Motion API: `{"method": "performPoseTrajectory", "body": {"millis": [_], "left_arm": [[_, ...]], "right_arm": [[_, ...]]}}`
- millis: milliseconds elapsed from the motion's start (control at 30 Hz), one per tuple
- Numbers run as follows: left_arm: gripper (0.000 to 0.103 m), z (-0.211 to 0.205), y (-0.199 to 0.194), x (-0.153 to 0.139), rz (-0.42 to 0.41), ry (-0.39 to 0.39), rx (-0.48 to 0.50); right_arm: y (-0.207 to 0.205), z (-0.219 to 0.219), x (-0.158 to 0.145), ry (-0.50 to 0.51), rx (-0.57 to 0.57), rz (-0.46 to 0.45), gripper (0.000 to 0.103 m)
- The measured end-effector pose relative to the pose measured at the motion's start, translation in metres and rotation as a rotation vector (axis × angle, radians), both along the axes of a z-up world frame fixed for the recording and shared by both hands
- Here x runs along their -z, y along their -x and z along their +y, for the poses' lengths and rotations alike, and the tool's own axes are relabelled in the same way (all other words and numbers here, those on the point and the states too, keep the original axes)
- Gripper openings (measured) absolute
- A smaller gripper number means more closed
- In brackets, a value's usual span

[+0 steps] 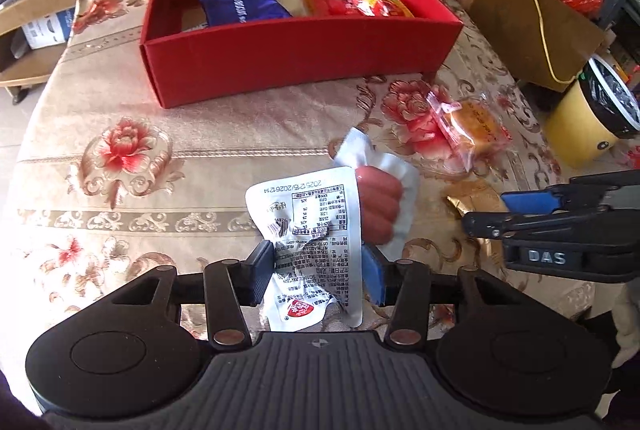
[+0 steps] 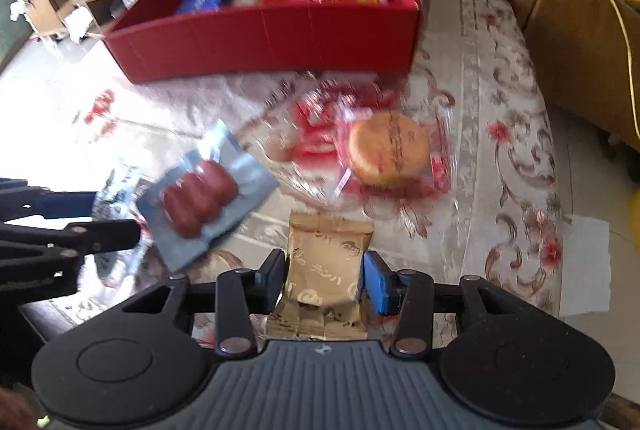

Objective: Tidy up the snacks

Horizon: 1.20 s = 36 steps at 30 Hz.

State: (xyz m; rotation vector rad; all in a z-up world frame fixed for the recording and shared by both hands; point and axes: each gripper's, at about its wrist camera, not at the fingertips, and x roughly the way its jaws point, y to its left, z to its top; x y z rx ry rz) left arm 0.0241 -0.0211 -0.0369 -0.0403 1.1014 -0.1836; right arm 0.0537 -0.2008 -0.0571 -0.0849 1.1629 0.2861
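Note:
My left gripper (image 1: pixel 316 270) is shut on a silver vacuum packet of red sausages (image 1: pixel 312 222), which it holds just over the floral tablecloth (image 1: pixel 160 166). In the right wrist view that sausage packet (image 2: pixel 204 206) shows its red side, with the left gripper (image 2: pixel 114 218) at the left edge. My right gripper (image 2: pixel 324 280) is shut on a gold snack packet (image 2: pixel 328 262); from the left it appears as the right gripper (image 1: pixel 486 212) over the gold packet (image 1: pixel 476 200). A round cake in clear wrap (image 2: pixel 388 146) lies on the cloth in front of the red box (image 1: pixel 300 58).
The red box (image 2: pixel 260 38) holds a blue packet (image 1: pixel 244 4) and a red-and-yellow packet (image 1: pixel 360 2); its left part shows bare bottom. Right of the table stand a cardboard box (image 1: pixel 528 26) and a yellow bin with a black liner (image 1: pixel 592 118). Shelves run behind.

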Motion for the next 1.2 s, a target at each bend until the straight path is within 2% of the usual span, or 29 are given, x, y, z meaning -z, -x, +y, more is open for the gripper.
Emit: {"method": "performPoseTrajectory", "body": {"millis": [133,233,300,333,367,433,800,1200], "left_arm": [[0.055,-0.002,-0.001,0.001,0.004,0.021,0.016],[0.055,-0.001,-0.001,0.001,0.008,0.031,0.024],[0.055,0.000,-0.002,0.003,0.012,0.034,0.023],[0.055,0.001,-0.002,0.004,0.015,0.035,0.020],[0.055,0.002,-0.003,0.004,0.017,0.037,0.017],[0.055,0.003,-0.003,0.004,0.018,0.040,0.014],[0.055,0.004,-0.001,-0.010,-0.014,0.066,0.006],[0.055,0.003,-0.018,-0.031,-0.070,0.079,0.001]], "right_arm": [[-0.007,0.001,0.002,-0.006,0.011,0.005,0.047],[-0.010,0.008,0.004,0.028,0.000,-0.006,0.051],[-0.009,0.011,0.004,0.045,-0.008,-0.014,0.049],[-0.008,0.011,0.003,0.044,-0.011,-0.016,0.047],[-0.006,0.013,0.002,0.052,-0.014,-0.021,0.041],[-0.002,0.017,0.000,0.075,-0.026,-0.031,0.039],[0.006,0.013,-0.027,-0.029,-0.002,-0.088,0.038],[-0.012,0.020,-0.052,-0.094,-0.006,-0.156,0.038]]}}
